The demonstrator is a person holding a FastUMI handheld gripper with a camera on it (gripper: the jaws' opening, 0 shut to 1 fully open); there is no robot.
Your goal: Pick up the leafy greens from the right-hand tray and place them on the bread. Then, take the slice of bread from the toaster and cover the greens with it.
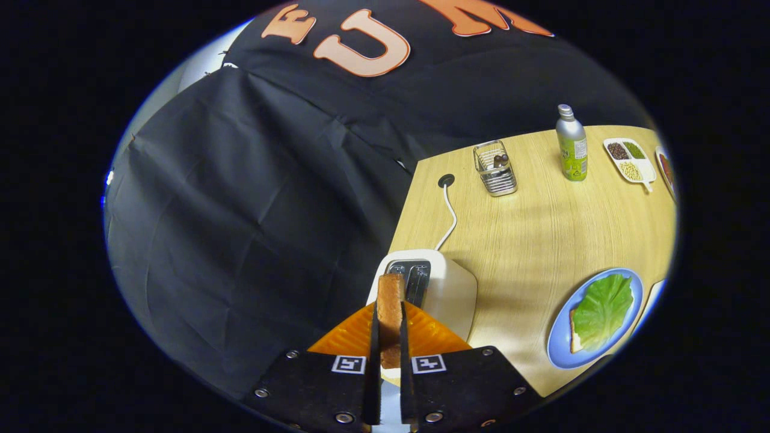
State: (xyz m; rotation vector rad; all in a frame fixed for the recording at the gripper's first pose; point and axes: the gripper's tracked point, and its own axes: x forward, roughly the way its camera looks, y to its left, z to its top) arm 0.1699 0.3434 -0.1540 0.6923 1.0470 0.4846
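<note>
The fingers (390, 337) are clamped on a slice of bread (390, 310), one pressing each flat face, so only its browned crust edge faces the camera. The slice stands upright just above the slots of a white toaster (448, 288); whether its lower end is clear of the slot cannot be told, since the fingers and the gripper body hide it. The toaster's near side is also covered by the gripper. A white cord (450, 216) runs from the toaster to a dark round port (446, 180) in the pale wood-grain table (541, 240).

To the right of the toaster, a blue plate (559, 337) holds the leafy greens (603, 310), a crinkled, veined leaf lying over another slice of bread (574, 338), of which only a pale corner peeks out. A white tray edge (652, 297) beside the plate is cut off.

Farther back stand a wire basket (495, 168) with dark items inside that are too small to identify, and a smooth silver metal bottle (571, 143) with a green label, the writing too small to read. Beyond the bottle, a white divided dish (628, 159) holds dark, green and pale grains in separate sections. Beside it, another dish (663, 168) is cut off.
</note>
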